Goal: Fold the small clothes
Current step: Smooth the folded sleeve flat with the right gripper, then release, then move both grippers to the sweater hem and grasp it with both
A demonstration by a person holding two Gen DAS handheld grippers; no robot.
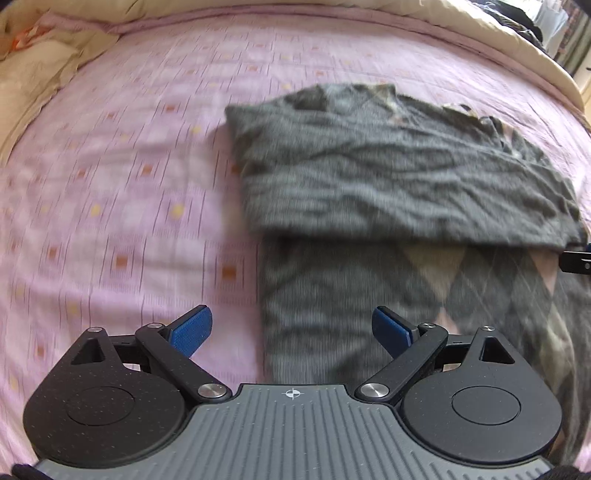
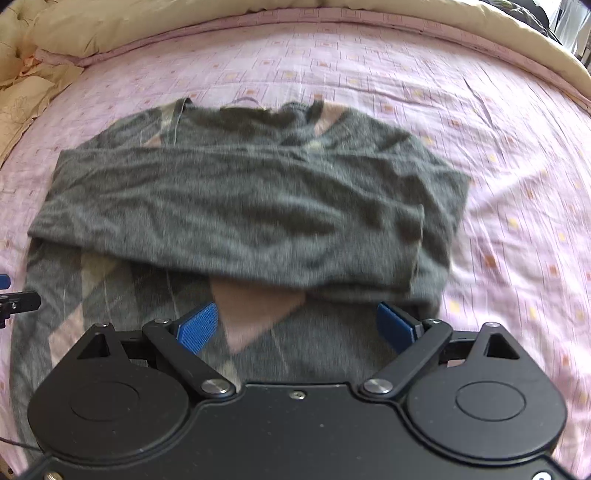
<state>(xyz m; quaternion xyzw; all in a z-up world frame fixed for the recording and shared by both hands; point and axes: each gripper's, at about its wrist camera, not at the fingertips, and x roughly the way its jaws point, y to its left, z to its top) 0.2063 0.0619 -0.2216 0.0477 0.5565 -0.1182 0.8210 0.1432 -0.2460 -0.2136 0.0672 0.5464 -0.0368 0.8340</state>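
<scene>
- Bed sheet [image 2: 498, 155]: pink-lilac, printed with a grid of pale squares with small orange and yellow centres; lightly creased, covers the whole working surface.
- Beige quilt [image 2: 147, 26] bunched along the far edge of the bed, curving round both sides (fisheye bends it).
- Far left corner: a crumpled cream pillow or cover [image 1: 33, 70], with an orange mark showing in the left view.
- Top right corner: dark clutter [image 1: 528, 22] past the bed, too blurred to identify.
- Beside it a bright patch [image 1: 554, 18], daylight-looking.
- Light: soft, even, no hard shadows on the sheet.
</scene>
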